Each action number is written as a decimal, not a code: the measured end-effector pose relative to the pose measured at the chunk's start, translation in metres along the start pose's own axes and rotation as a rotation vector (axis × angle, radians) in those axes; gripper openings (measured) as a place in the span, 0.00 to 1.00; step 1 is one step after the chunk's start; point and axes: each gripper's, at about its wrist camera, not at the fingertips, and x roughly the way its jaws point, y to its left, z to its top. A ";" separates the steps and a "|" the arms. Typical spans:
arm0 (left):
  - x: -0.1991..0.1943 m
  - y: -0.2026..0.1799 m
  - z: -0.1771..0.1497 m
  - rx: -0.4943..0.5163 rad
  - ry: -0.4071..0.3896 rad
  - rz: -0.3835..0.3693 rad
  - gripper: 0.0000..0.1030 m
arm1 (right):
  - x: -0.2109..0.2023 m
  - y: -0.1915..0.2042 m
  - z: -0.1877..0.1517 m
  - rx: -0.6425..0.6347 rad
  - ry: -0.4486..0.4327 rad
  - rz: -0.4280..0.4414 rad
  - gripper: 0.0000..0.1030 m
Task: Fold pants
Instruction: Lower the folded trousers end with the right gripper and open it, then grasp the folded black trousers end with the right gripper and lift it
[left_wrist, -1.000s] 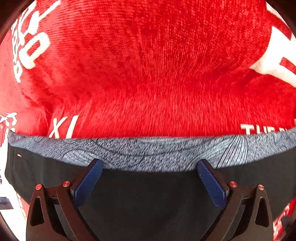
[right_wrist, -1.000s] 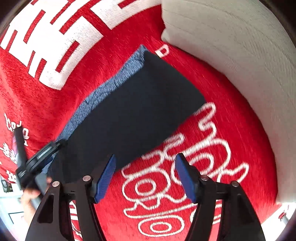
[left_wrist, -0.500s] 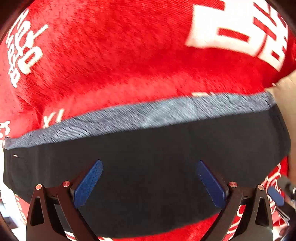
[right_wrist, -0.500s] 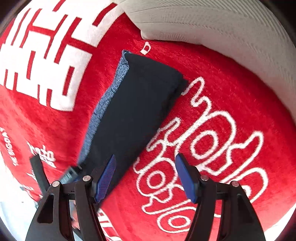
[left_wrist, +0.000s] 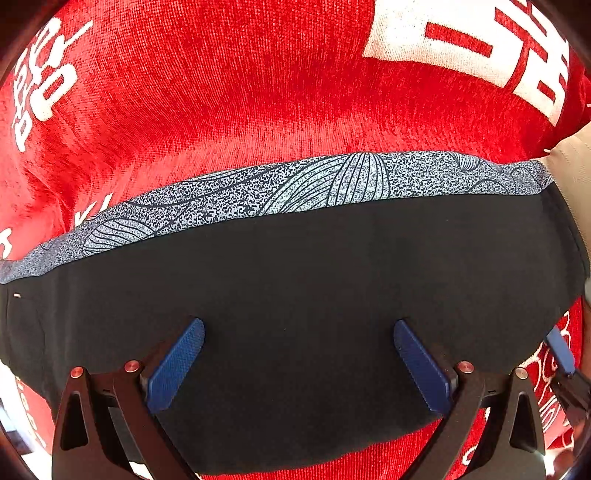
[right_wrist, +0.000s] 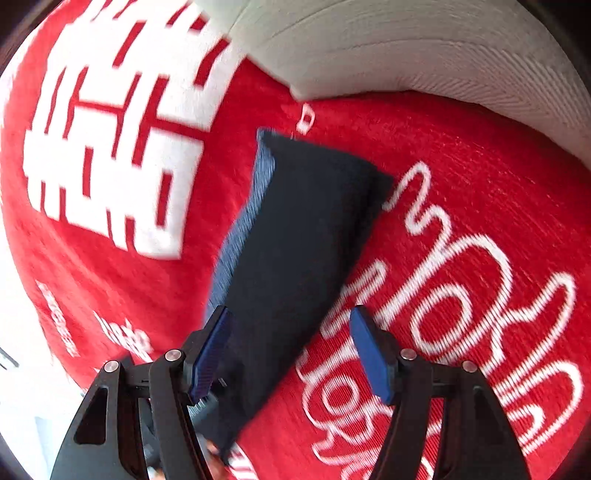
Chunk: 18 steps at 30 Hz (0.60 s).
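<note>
Where the dark pants (left_wrist: 317, 302) lie folded into a long band, they rest flat on a red blanket (left_wrist: 236, 96) with white lettering; what carries the blanket cannot be told. One long side shows a strip of speckled grey-blue patterned fabric (left_wrist: 332, 181), the other side is plain dark cloth. One short end lies near a pale ribbed cushion (right_wrist: 424, 44) at the blanket's far edge, apart from it in the right wrist view.

Left tool (left_wrist: 299, 365): points down over the dark cloth, blue pads (left_wrist: 173, 365) standing wide, nothing gripped between them.

Right tool (right_wrist: 290, 350): jaws wide, straddling the band's long plain edge near one end; one pad over dark cloth, the other over red blanket; no grip visible. View motion-blurred.
</note>
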 end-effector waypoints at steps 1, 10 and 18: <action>-0.002 -0.002 0.000 0.000 0.000 -0.001 1.00 | 0.002 -0.004 0.002 0.032 -0.030 0.027 0.68; -0.001 0.001 0.001 -0.003 -0.008 -0.007 1.00 | 0.029 0.015 0.017 -0.024 -0.098 0.063 0.68; -0.026 -0.003 0.009 -0.001 -0.005 -0.059 0.74 | 0.045 0.024 0.037 0.008 0.018 -0.117 0.15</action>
